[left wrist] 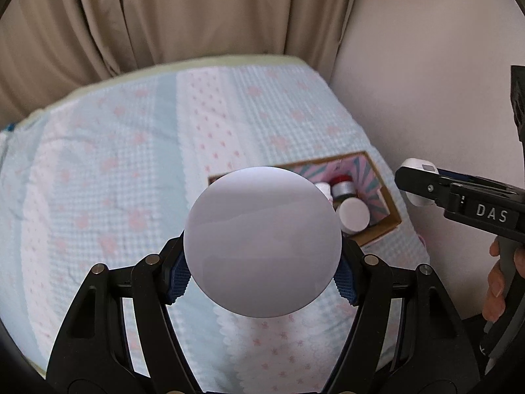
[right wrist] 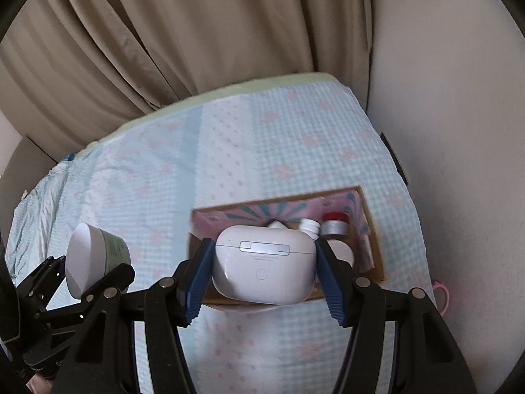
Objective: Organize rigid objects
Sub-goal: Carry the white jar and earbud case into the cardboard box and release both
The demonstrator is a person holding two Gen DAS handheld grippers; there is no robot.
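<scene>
Above the bed, near the cardboard box (right wrist: 370, 216), the right gripper (right wrist: 264, 269) clamps a smooth white earbud case (right wrist: 262, 262) by its ends, probably light and slippery, while the left gripper (left wrist: 262, 269) pinches a round-lidded jar (left wrist: 262, 243) by its sides.

Beige curtain (left wrist: 164, 16) behind bed (left wrist: 98, 180) (blue-pink checked cover) — plain white wall (left wrist: 426, 65) at right
</scene>
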